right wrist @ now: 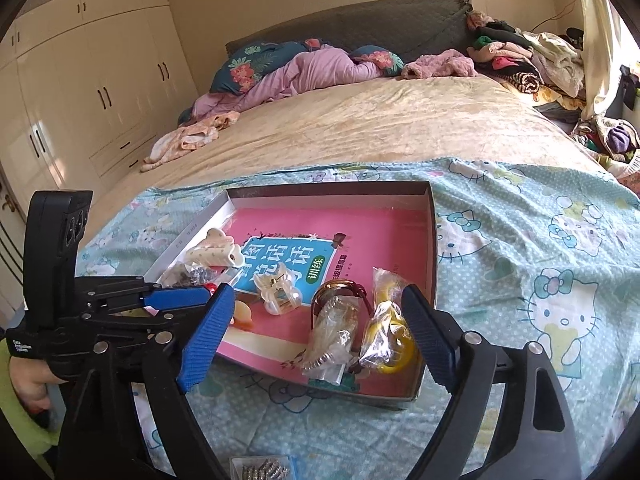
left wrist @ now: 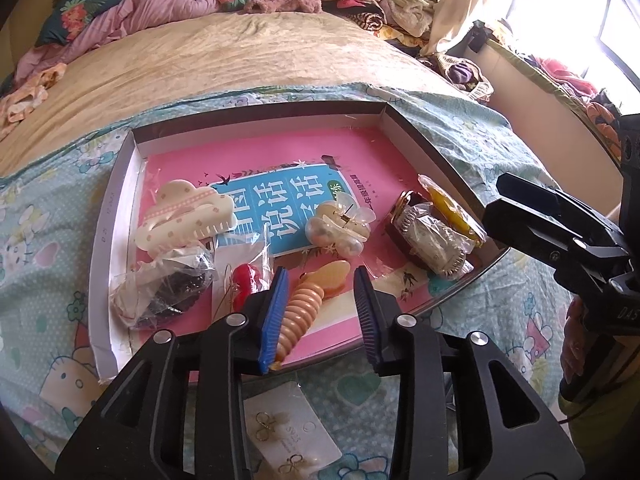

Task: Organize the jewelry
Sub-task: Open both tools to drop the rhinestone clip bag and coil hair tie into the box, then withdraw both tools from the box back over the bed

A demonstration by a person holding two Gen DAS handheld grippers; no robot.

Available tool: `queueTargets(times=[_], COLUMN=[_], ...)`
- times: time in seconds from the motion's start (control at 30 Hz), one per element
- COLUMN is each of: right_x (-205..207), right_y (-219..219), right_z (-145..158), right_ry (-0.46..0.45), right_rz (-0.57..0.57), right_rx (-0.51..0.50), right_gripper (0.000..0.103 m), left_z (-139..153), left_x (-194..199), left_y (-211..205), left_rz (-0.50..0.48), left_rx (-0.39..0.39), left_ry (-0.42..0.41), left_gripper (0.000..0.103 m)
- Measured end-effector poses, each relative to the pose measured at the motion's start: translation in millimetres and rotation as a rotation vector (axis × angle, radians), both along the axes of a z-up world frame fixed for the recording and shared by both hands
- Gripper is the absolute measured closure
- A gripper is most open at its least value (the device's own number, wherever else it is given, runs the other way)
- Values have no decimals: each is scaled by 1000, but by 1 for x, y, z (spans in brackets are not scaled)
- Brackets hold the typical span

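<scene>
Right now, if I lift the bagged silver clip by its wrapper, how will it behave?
The bagged silver clip sits in loose crinkly plastic, so the wrapper would probably flex and slip under the fingers. The clip looks rigid and may sag inside. It leans on the brown bangle, which could shift.

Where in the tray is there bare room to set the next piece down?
The far half of the tray is free: the bare pink cover between the back wall and the blue title panel, out to the far right corner. The near half is crowded: cream claw clip, pearl clip, bagged pieces.
</scene>
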State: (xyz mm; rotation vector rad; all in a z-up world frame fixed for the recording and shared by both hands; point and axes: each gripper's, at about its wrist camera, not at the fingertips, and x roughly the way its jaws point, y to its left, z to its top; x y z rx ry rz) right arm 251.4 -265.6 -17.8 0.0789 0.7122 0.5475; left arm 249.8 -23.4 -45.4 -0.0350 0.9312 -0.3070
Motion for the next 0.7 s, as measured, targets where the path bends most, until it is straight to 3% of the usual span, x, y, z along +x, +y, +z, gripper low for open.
queueTargets(times=[0.27,0.5,0.7], right_x=[-11,-24,-39], right_y=[-6,-9,-8], right_z=[9,24,37], right_ry=[-20,-61,-103], right_rz=[-11,-13,-6], right_rx=[15,27,31], right_gripper=[9,5,5], left_z=[12,27,39], left_x=[-8,-18,-31], left_y=[4,7,9], left_rz=[24,46,59], left_rx=[0,-22,-2], left_ry=[-26,-52,-85], left_gripper=[48,18,10])
